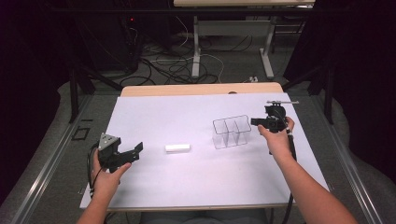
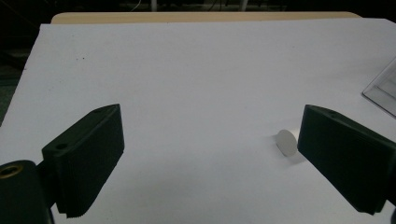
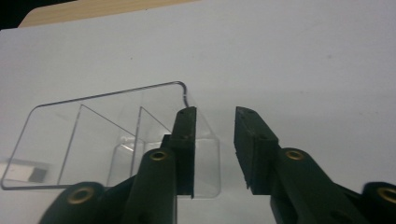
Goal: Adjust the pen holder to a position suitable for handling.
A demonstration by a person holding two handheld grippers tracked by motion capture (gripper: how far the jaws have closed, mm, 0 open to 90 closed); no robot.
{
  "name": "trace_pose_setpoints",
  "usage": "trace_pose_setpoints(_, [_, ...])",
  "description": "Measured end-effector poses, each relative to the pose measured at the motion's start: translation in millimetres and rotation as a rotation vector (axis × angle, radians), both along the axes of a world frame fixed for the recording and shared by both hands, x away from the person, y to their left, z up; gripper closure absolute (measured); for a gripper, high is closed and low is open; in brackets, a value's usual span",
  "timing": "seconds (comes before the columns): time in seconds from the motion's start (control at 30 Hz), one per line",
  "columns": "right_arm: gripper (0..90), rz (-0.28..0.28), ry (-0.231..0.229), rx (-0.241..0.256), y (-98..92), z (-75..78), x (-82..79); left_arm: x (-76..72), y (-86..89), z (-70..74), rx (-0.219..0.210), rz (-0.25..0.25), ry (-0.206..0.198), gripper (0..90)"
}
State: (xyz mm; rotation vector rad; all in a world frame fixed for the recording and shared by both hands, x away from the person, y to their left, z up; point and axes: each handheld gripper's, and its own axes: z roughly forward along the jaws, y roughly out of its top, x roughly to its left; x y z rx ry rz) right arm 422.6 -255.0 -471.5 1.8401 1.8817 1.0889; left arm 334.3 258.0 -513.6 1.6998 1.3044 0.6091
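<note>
**Both grippers idle over the white sheet, white block and clear box between them**

Lower left of the high view: we see the left hand (image 1: 106, 179) holding the left gripper (image 1: 136, 151) just above the white sheet (image 1: 154, 116) that covers the bench (image 1: 187, 89). Its fingers (image 2: 91, 161) are spread wide w/ nothing between them. In the left gripper view we look along them over the bare sheet; the round end of a small white block (image 2: 286, 141) lies on the sheet just beside the right-hand finger, at center right of the frame. We can't tell if they touch.

Center of the high view: the white block (image 1: 177, 148) lies flat on the sheet, long side running left-right, near the left gripper's tips but apart from them.

Right of center: a clear plastic box (image 1: 231, 130) w/ three compartments stands upright on the sheet, open top, apparently empty. It sits between the block and the right gripper (image 1: 255, 122).

Right side: the right hand (image 1: 278, 137) holds the right gripper near the box's right end, pointing left toward it. In the right gripper view the fingers (image 3: 186, 140) are partly apart, a gap between them, pinching nothing. The left-hand finger overlaps the near corner of the box (image 3: 93, 140) in that frame; whether it touches the wall we can't tell. A cable (image 1: 292, 144) trails down from the gripper along the forearm.
</note>
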Motion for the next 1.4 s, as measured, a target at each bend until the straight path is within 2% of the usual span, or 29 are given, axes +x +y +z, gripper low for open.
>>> trace_pose_setpoints(0.1, [84.6, -0.028, -0.045, -0.048, -5.5, -5.9, -4.7, 0.3, -0.5, -0.1, 0.002, 0.0, -0.002, 7.3])
trace_pose_setpoints(0.23, [90.0, -0.048, -0.03, -0.08, -5.8, -20.5, -7.2, 0.7, -1.3, -0.4, 0.003, -0.003, 0.002, 7.3])
trace_pose_setpoints(0.3, [90.0, -0.043, -0.025, -0.091, -5.2, -24.9, -6.7, 0.9, -1.9, -0.5, 0.002, -0.004, 0.0, 7.3])
trace_pose_setpoints(0.33, [90.0, -0.038, -0.007, -0.087, -2.6, -31.9, -6.5, 1.0, -2.2, -0.4, 0.003, -0.004, 0.0, 7.3])
trace_pose_setpoints(0.43, [90.0, -0.005, 0.005, -0.071, 4.0, -39.3, -6.8, 1.3, -2.5, -0.8, 0.004, -0.004, 0.001, 7.4])
trace_pose_setpoints(0.57, [90.0, 0.027, 0.004, -0.09, 14.4, -41.8, -8.0, 1.2, -2.0, -0.9, 0.004, -0.003, 0.001, 7.4])
trace_pose_setpoints(0.6, [90.0, 0.038, -0.01, -0.123, 19.9, -41.8, -9.1, 1.1, -1.8, -0.8, 0.003, -0.003, 0.002, 7.4])
trace_pose_setpoints(0.63, [90.0, 0.039, 0.001, -0.106, 22.7, -41.7, -9.7, 0.9, -1.7, -0.7, 0.003, -0.003, 0.0, 7.4])
trace_pose_setpoints(0.67, [90.0, 0.039, 0.012, -0.109, 24.9, -41.8, -10.5, 0.6, -1.5, -0.6, 0.004, -0.003, 0.0, 7.4])
trace_pose_setpoints(0.73, [90.0, 0.042, 0.006, -0.121, 29.4, -42.5, -10.8, 0.3, -1.1, -0.2, 0.006, -0.003, 0.001, 7.4])
trace_pose_setpoints(1.4, [90.0, 0.123, 0.015, -0.093, 78.3, -45.5, -7.9, 0.9, -2.4, -0.8, 0.007, -0.006, 0.003, 7.6])
